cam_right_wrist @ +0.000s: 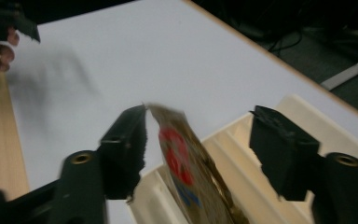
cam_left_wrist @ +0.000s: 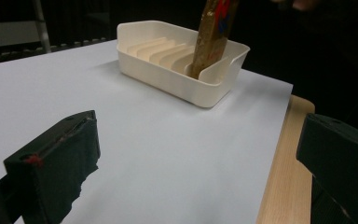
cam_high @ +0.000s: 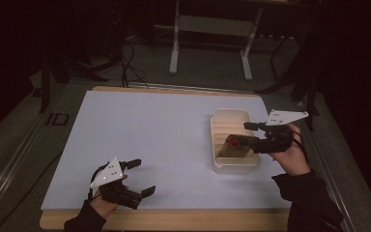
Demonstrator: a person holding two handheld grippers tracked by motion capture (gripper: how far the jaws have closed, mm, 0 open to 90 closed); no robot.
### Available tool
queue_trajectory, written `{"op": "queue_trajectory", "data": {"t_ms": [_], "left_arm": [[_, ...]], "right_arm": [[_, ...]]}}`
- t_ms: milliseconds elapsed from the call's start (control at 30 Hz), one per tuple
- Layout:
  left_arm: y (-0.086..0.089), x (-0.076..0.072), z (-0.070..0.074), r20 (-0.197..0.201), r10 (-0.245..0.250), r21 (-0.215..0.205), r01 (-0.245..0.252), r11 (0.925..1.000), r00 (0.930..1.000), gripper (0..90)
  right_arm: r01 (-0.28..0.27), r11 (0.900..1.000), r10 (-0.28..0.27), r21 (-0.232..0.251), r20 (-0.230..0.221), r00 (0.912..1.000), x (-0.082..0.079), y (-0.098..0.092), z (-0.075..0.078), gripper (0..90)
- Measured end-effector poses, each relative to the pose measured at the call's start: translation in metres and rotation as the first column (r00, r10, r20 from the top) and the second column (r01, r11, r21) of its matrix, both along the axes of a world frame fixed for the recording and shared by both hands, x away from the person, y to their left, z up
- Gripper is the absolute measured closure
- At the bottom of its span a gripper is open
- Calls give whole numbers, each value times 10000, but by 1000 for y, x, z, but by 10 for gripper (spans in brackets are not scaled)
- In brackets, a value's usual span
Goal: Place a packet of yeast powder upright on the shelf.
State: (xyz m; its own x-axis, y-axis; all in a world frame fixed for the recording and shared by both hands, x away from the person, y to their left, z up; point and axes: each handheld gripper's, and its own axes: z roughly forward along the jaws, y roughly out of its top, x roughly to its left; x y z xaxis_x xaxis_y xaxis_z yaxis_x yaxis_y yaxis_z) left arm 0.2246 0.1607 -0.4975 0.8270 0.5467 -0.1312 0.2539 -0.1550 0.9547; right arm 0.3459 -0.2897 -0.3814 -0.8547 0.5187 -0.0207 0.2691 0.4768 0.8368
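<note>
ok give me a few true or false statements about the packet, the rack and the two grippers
1. The packet stands in the cream rack. True.
2. The right gripper is clamped shut on the packet. False: its jaws stand apart, one beside the packet, the other clear of it.
3. The left gripper is open with nothing between its jaws. True.
4. The rack sits at the table's left side. False: it is at the right.
5. The packet lies flat. False: it leans upright.
</note>
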Motion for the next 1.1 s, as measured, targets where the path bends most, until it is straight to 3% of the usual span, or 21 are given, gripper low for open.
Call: {"op": "queue_trajectory", "data": {"t_ms": [200, 233, 600, 1100], "left_arm": [[-2, 0, 0, 44, -30, 32, 29, 10000, 10000, 1], [-2, 0, 0, 52, -28, 48, 28, 10000, 10000, 1], [-1, -1, 1, 136, -26, 31, 25, 10000, 9999, 1], [-3, -3, 2, 203, -80, 100, 78, 9999, 9998, 1]], "right_arm": [[10, 9997, -18, 253, 337, 9994, -10, 9, 14, 241], [151, 9995, -163, 261, 462, 9988, -12, 11, 16, 189], [-119, 9997, 102, 223, 734, 9972, -38, 36, 25, 138], [-656, 9944, 607, 831, 608, 9963, -67, 54, 5, 110]]}}
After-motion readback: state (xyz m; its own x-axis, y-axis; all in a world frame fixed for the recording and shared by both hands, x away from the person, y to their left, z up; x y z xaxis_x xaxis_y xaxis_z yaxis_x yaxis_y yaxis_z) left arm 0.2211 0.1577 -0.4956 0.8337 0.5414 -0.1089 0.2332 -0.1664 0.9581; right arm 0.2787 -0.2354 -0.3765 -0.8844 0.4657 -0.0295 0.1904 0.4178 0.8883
